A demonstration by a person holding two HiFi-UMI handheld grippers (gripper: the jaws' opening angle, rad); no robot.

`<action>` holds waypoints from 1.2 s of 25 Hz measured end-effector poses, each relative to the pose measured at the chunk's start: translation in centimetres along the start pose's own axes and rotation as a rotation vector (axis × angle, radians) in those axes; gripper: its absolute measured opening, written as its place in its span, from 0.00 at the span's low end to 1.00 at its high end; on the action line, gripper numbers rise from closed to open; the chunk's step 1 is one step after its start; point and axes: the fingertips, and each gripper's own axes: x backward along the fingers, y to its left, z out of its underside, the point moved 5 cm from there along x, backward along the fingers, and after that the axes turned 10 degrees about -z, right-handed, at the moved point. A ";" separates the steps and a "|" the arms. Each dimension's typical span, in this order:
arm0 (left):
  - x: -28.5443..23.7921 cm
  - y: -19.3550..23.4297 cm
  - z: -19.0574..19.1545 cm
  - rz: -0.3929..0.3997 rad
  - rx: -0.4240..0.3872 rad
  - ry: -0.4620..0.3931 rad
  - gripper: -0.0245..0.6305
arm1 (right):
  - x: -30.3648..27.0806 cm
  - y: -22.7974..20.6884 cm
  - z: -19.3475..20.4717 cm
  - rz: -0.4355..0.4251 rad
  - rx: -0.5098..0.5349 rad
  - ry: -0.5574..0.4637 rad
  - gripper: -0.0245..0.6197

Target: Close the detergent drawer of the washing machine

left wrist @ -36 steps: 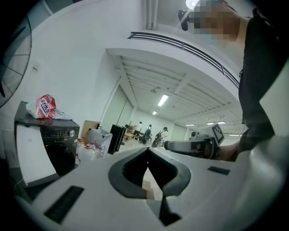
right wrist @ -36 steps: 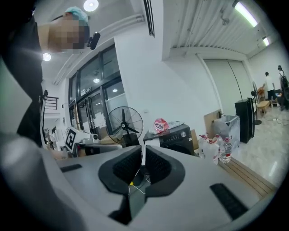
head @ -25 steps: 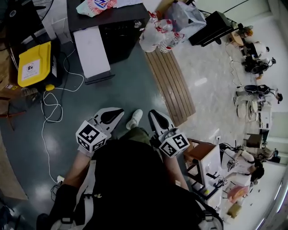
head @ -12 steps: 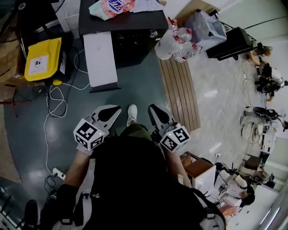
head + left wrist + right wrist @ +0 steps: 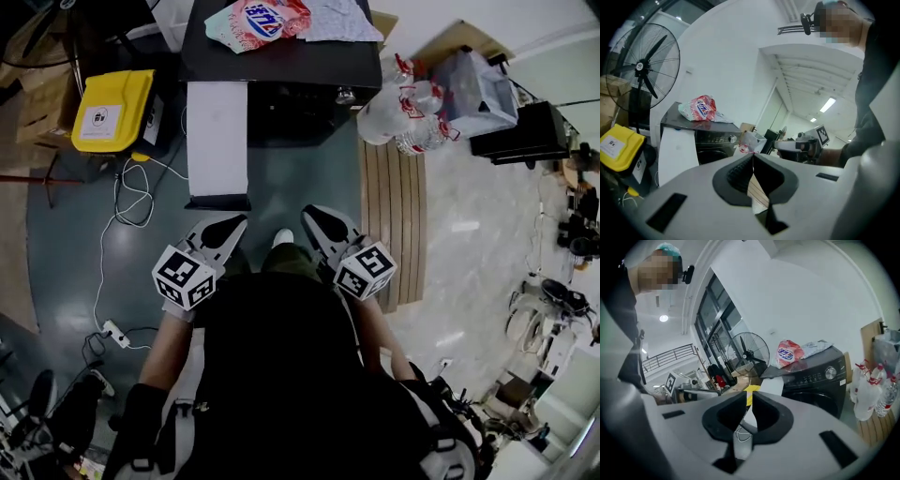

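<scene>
Left gripper [image 5: 223,230]: jaws closed together, empty. Right gripper [image 5: 325,223]: jaws a sliver apart, empty. Black washing machine [image 5: 281,70] at 12 o'clock of both, well apart.

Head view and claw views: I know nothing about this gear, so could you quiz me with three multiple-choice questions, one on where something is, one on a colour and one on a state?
1. Where is the bag relative to the washer?
A. beside it
B. on top of it
C. under it

2. What colour is the box left of the washer?
A. green
B. blue
C. yellow

3. How is the left claw?
A. shut, with nothing in it
B. wide open
C. shut on a bottle

Answers:
1 B, the red and white bag lies on the washer's dark top.
2 C, the box is plainly yellow in the head view.
3 A, its own view shows the jaw tips meeting with nothing between them.
</scene>
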 end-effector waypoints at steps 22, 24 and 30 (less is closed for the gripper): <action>1.1 10.0 5.2 -0.388 0.102 0.089 0.06 | -10.2 -6.1 4.8 -0.291 0.050 0.355 0.10; 1.5 11.6 6.1 -0.375 0.105 0.117 0.06 | -11.3 -6.0 6.0 -0.275 0.062 0.393 0.10; 2.0 15.9 8.7 -0.296 0.096 0.214 0.10 | -14.0 -6.1 10.0 -0.221 0.048 0.487 0.15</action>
